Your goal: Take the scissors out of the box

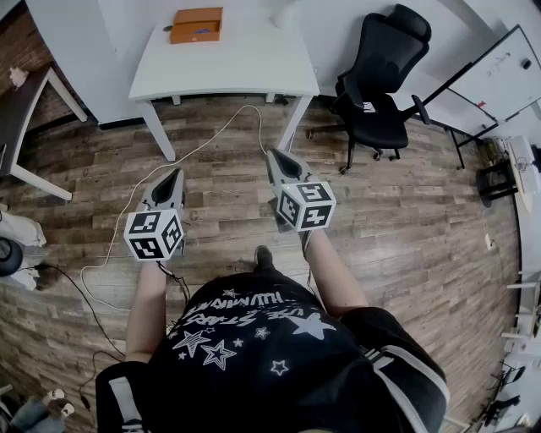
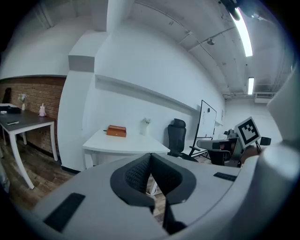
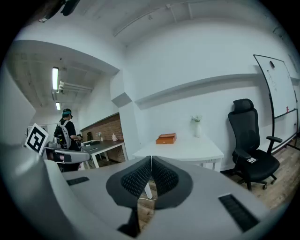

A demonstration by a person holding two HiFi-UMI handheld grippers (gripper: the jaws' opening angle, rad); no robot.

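- Standing well back from the white table (image 1: 241, 63), the person holds both tools out in front, tipped slightly downward, with only wooden floor (image 1: 220, 178) below their tips.
- On the left gripper (image 2: 150, 158), the two ribbed pads are pressed together with nothing between them.
- On the right gripper (image 3: 151, 160), the pads also meet and it carries nothing.
- Ahead of both tools and well apart from them, an orange box (image 1: 196, 24) sits toward the far edge of the table. It looks closed. No scissors show in any view, so I take them to be inside.
- A black office chair (image 1: 380, 80) stands off to the right of the right tool, away from the line to the box.
- My guess is that the scissors will be light and stiff, with slick metal blades that could slip from the pads.
- The handle loops, or the shank just beside the pivot, seem the safer place to pinch.
- The box looks light enough to skate on the smooth tabletop, so one tool would likely need to steady it while the other lifts the lid.
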